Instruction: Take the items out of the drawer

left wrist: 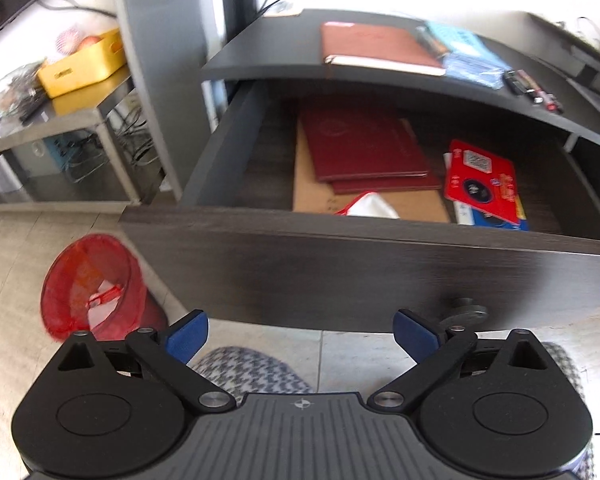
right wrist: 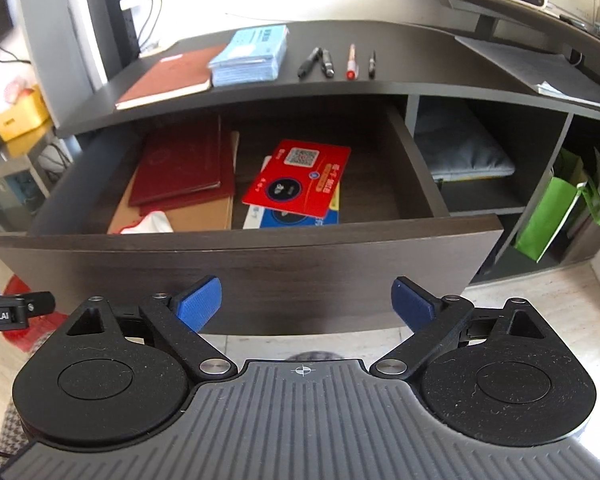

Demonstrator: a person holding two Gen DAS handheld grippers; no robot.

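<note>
Drawer [right wrist: 260, 264] is the landmark: it stands pulled out from under the desk top [right wrist: 400, 76], and everything left to take lies inside it, beyond its front panel and below both grippers. The right gripper [right wrist: 306, 300] hangs in front of that panel with jaws spread wide and nothing between them; the left gripper [left wrist: 300, 334] sits lower, near the panel's bottom edge, equally wide and empty. Inside, the red card [right wrist: 298, 178] lies flat near the drawer's middle, on top of a blue card [right wrist: 300, 218], its long axis running on a slant from the near-left toward the far-right corner. Almost straight ahead of the right jaws, it seems the nearer arm's pick; it calls for going up over the panel, then down. Red books [right wrist: 184, 164] are stacked at the drawer's left side on a brown envelope [right wrist: 204, 210], long axis running front to back, with a white tissue [right wrist: 150, 224] against the panel's inner face; these lie closer to the left gripper's line. The right wrist view alone shows the drawer's right wall and the open shelves beyond it. The left wrist view alone shows the drawer knob [left wrist: 466, 308] just beside its right finger, and a red bin [left wrist: 92, 286] on the floor left of the drawer.
</note>
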